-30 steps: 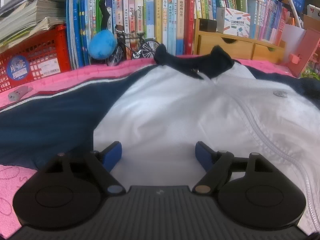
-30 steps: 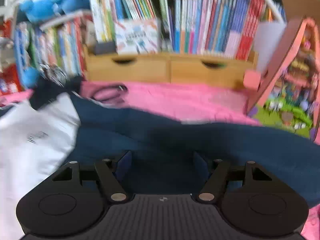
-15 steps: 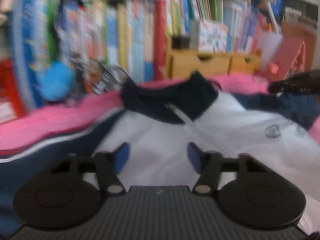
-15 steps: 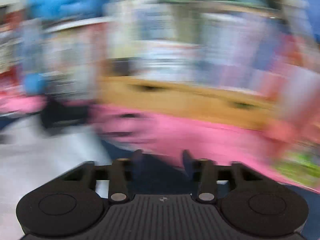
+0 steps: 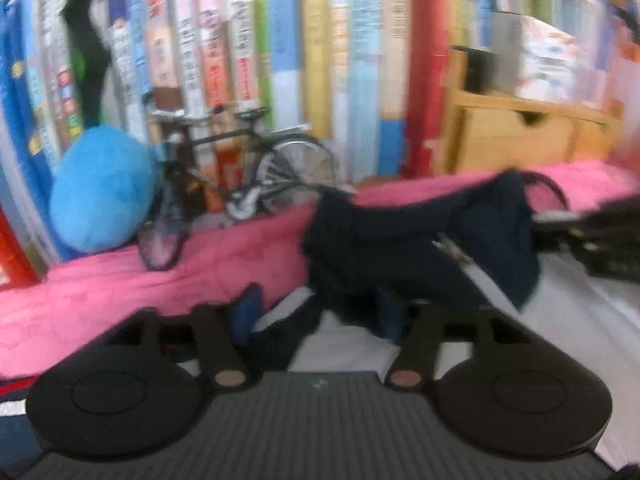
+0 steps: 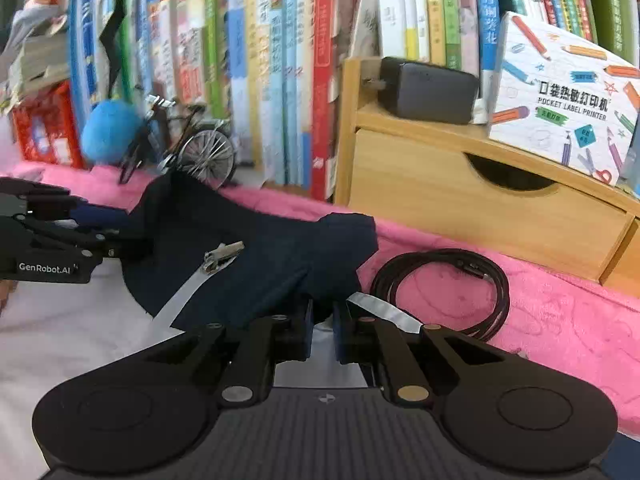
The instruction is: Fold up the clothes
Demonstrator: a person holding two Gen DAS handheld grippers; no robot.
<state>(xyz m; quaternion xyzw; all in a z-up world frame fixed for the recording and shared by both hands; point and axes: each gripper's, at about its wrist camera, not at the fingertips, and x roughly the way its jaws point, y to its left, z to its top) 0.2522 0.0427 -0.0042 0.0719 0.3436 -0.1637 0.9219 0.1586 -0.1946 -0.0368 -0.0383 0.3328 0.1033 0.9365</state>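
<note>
Moved up from the white chest panel to the collar end since a second ago — both grippers now sit at the neck of the jacket (image 6: 100,332), which lies spread on the pink blanket (image 6: 500,300) with its navy collar (image 6: 256,256) toward the books at 12 o'clock.

Right gripper (image 6: 322,330) nearly closed, pads pinching cloth just below the collar's right tip, beside the white shoulder stripe. Left gripper (image 5: 316,312) spread wide around the collar's left side at its 12 o'clock; blurred, so cannot tell whether cloth lies between the pads. Seen from the right camera at 9 o'clock, reaching in at the collar's other end.

Judged as taking hold of the two shoulder points for a fold. To do it well:
- Close left on a matching point, same layers as right, before any lift.
- Keep the zip pull (image 6: 222,254) on the centre line — an even pull stops the front skewing.
- Lift low and together, clear of the black cable (image 6: 440,292) at 2 o'clock and the toy bike (image 6: 188,148) behind.
- Check that both layers, not only the top one, are caught.
</note>
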